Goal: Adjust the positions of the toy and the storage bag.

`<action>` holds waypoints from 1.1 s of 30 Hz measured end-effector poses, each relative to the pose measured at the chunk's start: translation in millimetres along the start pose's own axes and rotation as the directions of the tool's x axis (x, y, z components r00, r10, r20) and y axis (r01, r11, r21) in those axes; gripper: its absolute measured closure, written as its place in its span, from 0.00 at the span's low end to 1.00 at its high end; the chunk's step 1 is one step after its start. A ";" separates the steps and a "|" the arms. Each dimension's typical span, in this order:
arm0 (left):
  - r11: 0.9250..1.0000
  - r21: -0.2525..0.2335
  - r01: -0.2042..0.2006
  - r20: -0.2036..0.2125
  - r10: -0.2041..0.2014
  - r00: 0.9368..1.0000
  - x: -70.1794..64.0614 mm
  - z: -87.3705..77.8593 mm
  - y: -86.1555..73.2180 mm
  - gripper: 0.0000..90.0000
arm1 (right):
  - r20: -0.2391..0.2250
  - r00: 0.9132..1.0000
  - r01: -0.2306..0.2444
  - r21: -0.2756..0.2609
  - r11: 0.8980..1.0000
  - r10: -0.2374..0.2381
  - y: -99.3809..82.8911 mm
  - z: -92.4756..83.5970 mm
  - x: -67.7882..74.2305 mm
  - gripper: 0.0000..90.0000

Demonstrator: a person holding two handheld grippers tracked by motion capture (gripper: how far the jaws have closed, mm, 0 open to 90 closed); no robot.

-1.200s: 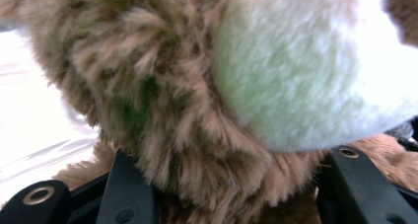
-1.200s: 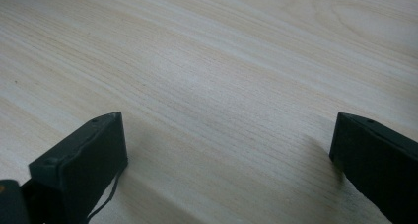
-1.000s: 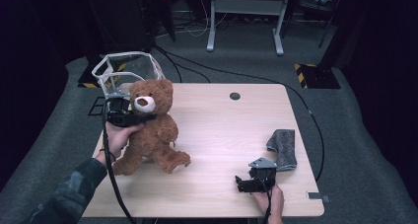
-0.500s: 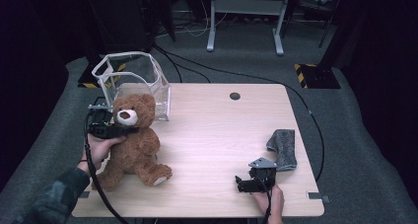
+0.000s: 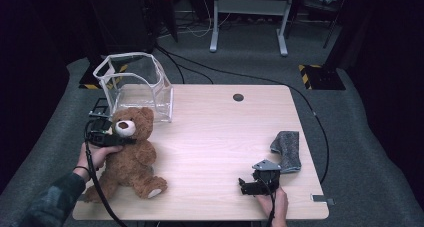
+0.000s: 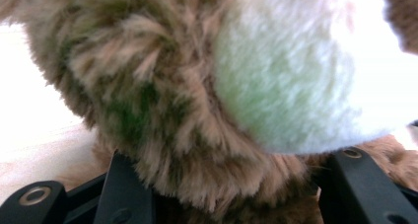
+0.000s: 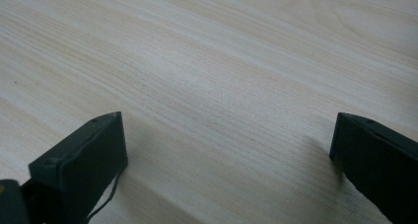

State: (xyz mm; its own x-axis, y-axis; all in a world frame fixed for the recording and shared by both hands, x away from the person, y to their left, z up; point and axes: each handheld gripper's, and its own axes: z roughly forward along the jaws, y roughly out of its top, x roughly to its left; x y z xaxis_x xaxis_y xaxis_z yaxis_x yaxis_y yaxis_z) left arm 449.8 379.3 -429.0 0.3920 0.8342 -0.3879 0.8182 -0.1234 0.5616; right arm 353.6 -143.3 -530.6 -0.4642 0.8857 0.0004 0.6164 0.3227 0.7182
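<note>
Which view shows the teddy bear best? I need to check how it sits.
The high view: the whole teddy bear sits at the table's left edge, head between the left gripper's jaws. The left gripper view gives blurred close-up fur; the right gripper view, bare tabletop.

left gripper (image 5: 111, 138): black body, two flat black jaws, each with a round metal rivet near its base; a square black frame stands behind it. a black cable trails from it toward the near edge. left sleeve (image 5: 47, 203): dark green-grey mottled fabric, with a dark band at the wrist. right gripper (image 5: 246, 186): black, topped by a grey three-cornered plate, black cable trailing; blocky matte jaws, a thin wire beside one.
</note>
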 end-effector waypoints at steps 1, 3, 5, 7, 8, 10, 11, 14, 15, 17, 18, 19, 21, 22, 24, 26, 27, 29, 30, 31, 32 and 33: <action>1.000 0.007 0.015 -0.004 -0.015 1.000 0.0 2.3 0.1 0.55 | 0.000 1.000 -0.001 0.000 1.000 0.001 0.0 0.0 0.1 0.00; 0.999 0.037 0.003 -0.016 -0.002 1.000 3.2 7.3 1.6 0.54 | 0.000 1.000 0.000 0.000 1.000 0.000 0.0 0.0 0.0 0.00; 0.999 0.039 0.019 -0.013 -0.018 1.000 4.4 10.1 1.7 0.54 | 0.000 1.000 0.000 0.000 1.000 0.000 0.0 0.0 0.0 0.00; 0.998 0.059 0.012 -0.024 -0.010 1.000 6.7 15.7 2.6 0.53 | 0.000 1.000 0.000 0.000 1.000 0.000 0.0 0.0 0.1 0.00; 0.998 0.062 0.017 -0.023 -0.016 1.000 8.5 18.6 2.8 0.52 | 0.000 1.000 -0.001 0.000 1.000 0.001 0.0 0.0 0.1 0.00; 0.996 0.091 0.027 -0.023 -0.025 0.999 10.8 24.0 3.7 0.52 | 0.000 1.000 -0.001 0.000 1.000 0.001 0.0 0.0 0.1 0.00; 0.995 0.094 0.030 -0.032 -0.027 0.999 12.8 29.4 3.3 0.52 | 0.000 1.000 0.000 0.000 1.000 0.000 0.0 0.0 0.0 0.00; 0.994 0.109 0.030 -0.023 -0.027 0.999 14.7 34.2 1.2 0.51 | 0.000 1.000 0.000 0.000 1.000 0.000 0.0 0.0 0.1 0.00; 0.991 0.129 0.023 -0.022 -0.021 1.000 15.4 35.8 0.7 0.51 | 0.000 1.000 -0.001 0.000 1.000 0.001 0.0 0.0 0.1 0.00; 0.991 0.128 0.036 -0.017 -0.034 0.999 16.0 37.4 -0.9 0.50 | 0.000 1.000 -0.002 0.000 1.000 0.002 0.0 -0.1 0.2 0.00; 0.991 0.129 0.027 -0.021 -0.024 0.999 16.7 37.9 -1.1 0.50 | 0.000 1.000 -0.002 0.000 1.000 0.002 0.0 -0.1 0.2 0.00; 0.992 0.125 0.032 -0.015 -0.030 0.999 17.3 38.2 -1.1 0.49 | 0.001 1.000 -0.004 0.001 1.000 0.004 -0.1 -0.1 0.3 0.00; 0.991 0.125 0.037 -0.018 -0.035 0.999 17.2 39.0 -0.5 0.42 | 0.000 1.000 0.001 0.002 1.000 -0.001 0.2 0.0 0.0 0.00; 0.992 0.120 0.034 -0.015 -0.032 0.999 17.0 39.3 0.0 0.42 | 0.000 1.000 0.001 0.002 1.000 -0.001 0.2 0.0 0.0 0.00; 0.992 0.125 0.026 -0.029 -0.023 0.999 13.3 38.2 1.2 0.34 | -0.001 1.000 -0.003 0.010 1.000 0.003 0.4 -0.4 0.3 0.00; 0.993 0.120 0.010 -0.042 -0.005 0.999 8.3 36.3 2.3 0.28 | -0.003 1.000 -0.005 0.013 1.000 0.005 1.0 0.0 0.4 0.00; 0.993 0.116 -0.007 -0.052 0.013 0.999 5.2 35.7 3.0 0.26 | -0.009 1.000 0.001 0.018 1.000 -0.001 1.7 0.0 0.0 0.00; 0.993 0.119 -0.018 -0.067 0.026 0.997 0.2 34.1 4.6 0.21 | -0.006 1.000 0.012 0.015 1.000 -0.012 2.5 0.5 -0.2 0.00; 0.992 0.121 -0.024 -0.079 0.034 0.996 -1.8 33.7 5.6 0.21 | 0.000 1.000 0.007 0.014 1.000 -0.007 3.1 0.8 0.0 0.00; 0.992 0.122 -0.025 -0.098 0.037 0.994 -3.2 33.1 7.8 0.19 | -0.012 1.000 0.008 0.019 1.000 -0.007 4.0 0.6 0.5 0.00; 0.992 0.122 -0.025 -0.098 0.037 0.994 -3.2 33.1 7.8 0.18 | -0.012 1.000 0.008 0.019 1.000 -0.007 4.0 0.6 0.5 0.00; 0.991 0.125 -0.039 -0.113 0.053 0.992 -3.1 32.5 8.7 0.18 | -0.008 1.000 0.012 0.017 1.000 -0.012 4.8 1.2 0.8 0.00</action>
State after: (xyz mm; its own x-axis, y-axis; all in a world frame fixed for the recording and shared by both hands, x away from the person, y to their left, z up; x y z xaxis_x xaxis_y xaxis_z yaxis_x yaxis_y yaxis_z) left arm 469.4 358.2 -446.7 0.3849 0.8820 -0.2720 0.8484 -0.2221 0.4805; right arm 357.0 -140.7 -528.0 -0.4766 0.8791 -0.0022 0.6218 0.3389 0.7061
